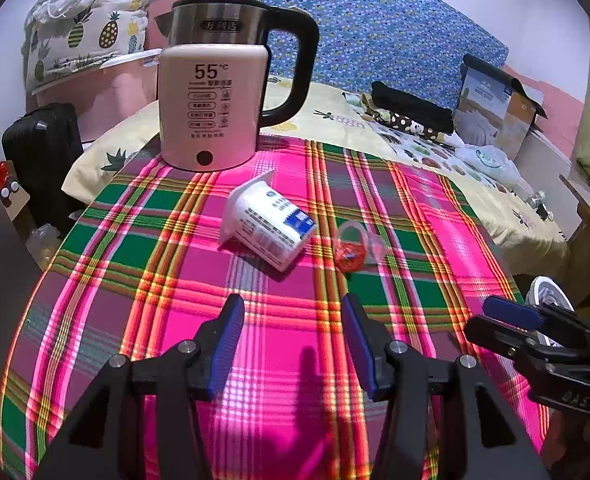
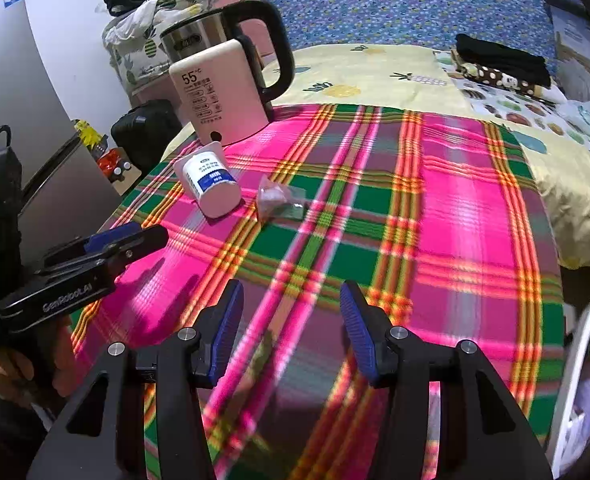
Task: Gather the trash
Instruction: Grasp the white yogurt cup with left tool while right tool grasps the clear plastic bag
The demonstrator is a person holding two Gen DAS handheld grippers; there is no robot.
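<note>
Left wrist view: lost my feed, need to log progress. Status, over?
Left gripper and right gripper open, empty. Yogurt cup on its side on the plaid cloth, red wrapper beside it. Kettle behind, path clear.

Left wrist view: looks forward and slightly down along the left tool (image 1: 293, 344), low over the plaid cloth (image 1: 175, 240), facing the kettle (image 1: 215, 100) head-on, with the white carton (image 1: 269, 226) near. The right tool (image 1: 511, 312) shows at its right edge.

Right wrist view: looks along the right tool (image 2: 291, 328) from further right and further back; kettle (image 2: 223, 92) and carton (image 2: 211, 184) sit upper left, the left tool (image 2: 123, 240) at its left edge.

Shared: cloth, kettle, carton, small wrapper (image 1: 351, 250) (image 2: 273, 198), bed (image 1: 335, 116) (image 2: 375, 76) behind.
</note>
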